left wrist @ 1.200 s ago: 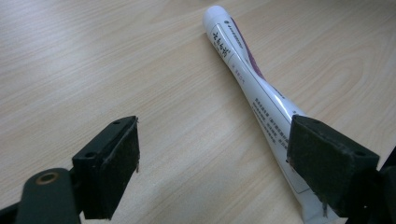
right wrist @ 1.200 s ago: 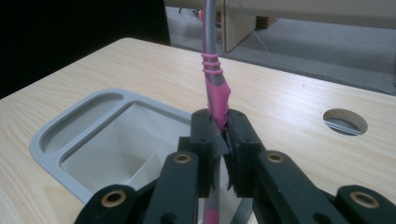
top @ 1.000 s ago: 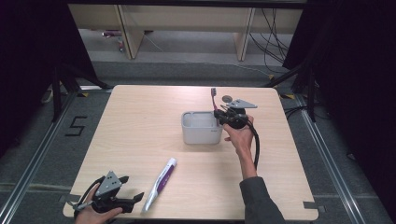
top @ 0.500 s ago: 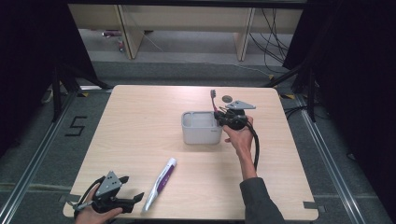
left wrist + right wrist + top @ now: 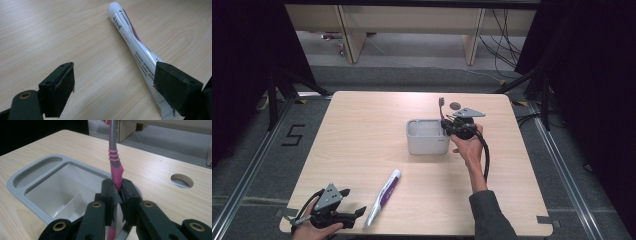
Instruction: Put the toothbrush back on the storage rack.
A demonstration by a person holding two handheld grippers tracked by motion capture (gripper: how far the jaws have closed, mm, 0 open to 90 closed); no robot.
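Note:
A grey holder (image 5: 426,145) with several compartments (image 5: 15,190) stands at the table's middle right. My right gripper (image 5: 448,125) (image 5: 117,192) is shut on the pink handle of an upright toothbrush (image 5: 441,107) (image 5: 115,170). It holds the brush over the holder's round right-end compartment, with the lower tip hidden behind the jaws. A white and purple toothpaste tube (image 5: 383,196) (image 5: 130,32) lies flat near the front left. My left gripper (image 5: 358,213) (image 5: 115,82) rests open just left of it, and its right jaw overlaps the tube's flat tail.
A round cable hole (image 5: 454,105) (image 5: 182,180) sits in the tabletop behind the right gripper. The table's front edge is close under my left hand. Bare wood spreads left of the holder.
My right gripper has shifted very slightly at the holder's right end with the toothbrush in it. The left gripper and the tube have stayed put.

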